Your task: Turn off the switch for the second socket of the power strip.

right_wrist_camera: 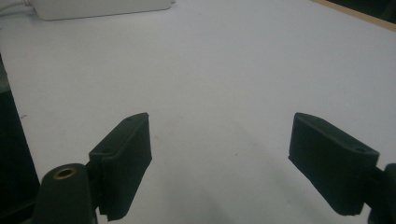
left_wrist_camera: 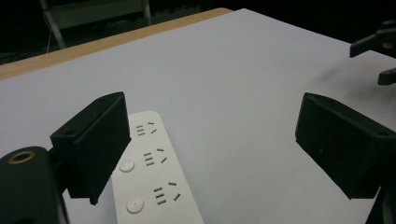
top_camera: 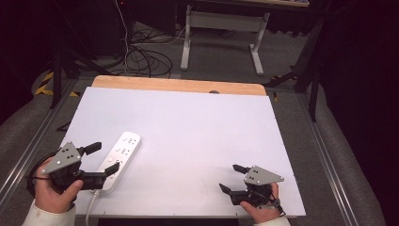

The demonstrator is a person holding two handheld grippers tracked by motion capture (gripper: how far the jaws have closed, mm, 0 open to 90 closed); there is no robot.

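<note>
I hold my left gripper (top_camera: 104, 160) low over the near left part of the white table (top_camera: 197, 132), its jaws spread wide with nothing pressed between them. The white power strip (top_camera: 119, 159) lies flat on the table there, running diagonally away from me, and its cord (top_camera: 90, 207) trails off the near edge. From above, one of my left jaws hangs over the strip's near end while the other stands off to its left side. Looking along that gripper, the strip (left_wrist_camera: 152, 172) sits just beside the left-hand jaw, showing three rows of sockets and two round buttons, and most of the gap between the jaws is bare table. My right gripper (top_camera: 231, 177) rests near the near right corner, well apart from the strip, jaws likewise wide over bare white surface (right_wrist_camera: 219, 93).
</note>
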